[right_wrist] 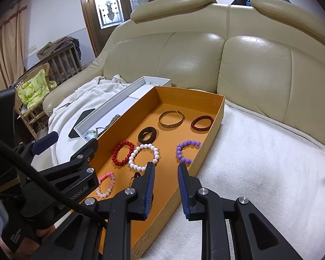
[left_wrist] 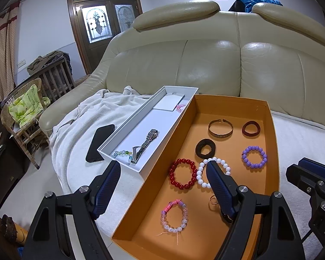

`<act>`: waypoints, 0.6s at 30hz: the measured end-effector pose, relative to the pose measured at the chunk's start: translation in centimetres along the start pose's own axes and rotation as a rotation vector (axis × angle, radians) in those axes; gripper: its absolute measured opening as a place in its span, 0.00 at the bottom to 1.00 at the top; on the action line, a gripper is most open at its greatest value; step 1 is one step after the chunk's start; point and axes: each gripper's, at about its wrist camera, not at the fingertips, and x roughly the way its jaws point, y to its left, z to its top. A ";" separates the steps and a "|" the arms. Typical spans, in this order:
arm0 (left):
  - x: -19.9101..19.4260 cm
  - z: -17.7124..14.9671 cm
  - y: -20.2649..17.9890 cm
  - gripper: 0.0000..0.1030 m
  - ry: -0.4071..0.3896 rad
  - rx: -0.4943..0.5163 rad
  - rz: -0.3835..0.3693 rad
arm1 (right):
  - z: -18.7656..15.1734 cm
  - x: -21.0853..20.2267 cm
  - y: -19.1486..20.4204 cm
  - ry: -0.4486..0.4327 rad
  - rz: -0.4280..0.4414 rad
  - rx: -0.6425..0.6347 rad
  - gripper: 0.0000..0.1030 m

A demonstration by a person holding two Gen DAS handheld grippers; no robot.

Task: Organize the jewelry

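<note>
In the orange tray [left_wrist: 270, 134] on the white-covered sofa seat lie most of the bracelets: a red bead bracelet [left_wrist: 182, 174] touching a white bead bracelet [left_wrist: 213, 172] beside it, a purple bead bracelet [left_wrist: 254, 157] near the right wall, a black hair tie [left_wrist: 205, 148] just behind the white beads, and at the far end a bronze bangle [left_wrist: 220, 128] and a dark red band [left_wrist: 251, 128]. Toward the near end rest a pink-and-pearl bracelet [left_wrist: 174, 216] and a thin ring [left_wrist: 213, 200], the latter partly hidden by a finger. Alongside the tray's left wall, touching it, stands a long white box [left_wrist: 121, 130] holding a metal watch [left_wrist: 146, 145], a pale glass-bead bracelet [left_wrist: 122, 153] at its near end and a small pink bead piece [left_wrist: 181, 106] at the far end.

The left gripper [left_wrist: 163, 166] is spread wide and holds nothing; one finger hangs over the near corner of the white box, the other over the white bead bracelet, so the tray's left wall and the red beads lie between them. The right gripper [right_wrist: 165, 166] stands with a narrow gap and nothing in it, straddling the tray's right wall, with the purple beads just ahead of its fingertips.

A black phone [left_wrist: 100, 143] lies on the blanket [left_wrist: 93, 110] left of the box.
</note>
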 end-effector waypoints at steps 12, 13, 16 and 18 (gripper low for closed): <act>0.1 -0.9 0.8 0.79 0.030 -0.017 0.016 | 0.1 0.0 0.2 0.008 0.015 -0.004 0.23; 0.1 -1.2 1.0 0.79 0.040 -0.023 0.021 | 0.1 0.0 0.2 0.011 0.018 -0.007 0.23; -0.8 -2.7 1.6 0.79 0.057 -0.028 0.055 | 0.0 -0.4 0.4 0.016 0.027 -0.010 0.23; -1.7 -4.1 1.9 0.79 0.071 -0.028 0.069 | -0.4 -0.9 0.5 0.018 0.031 -0.009 0.23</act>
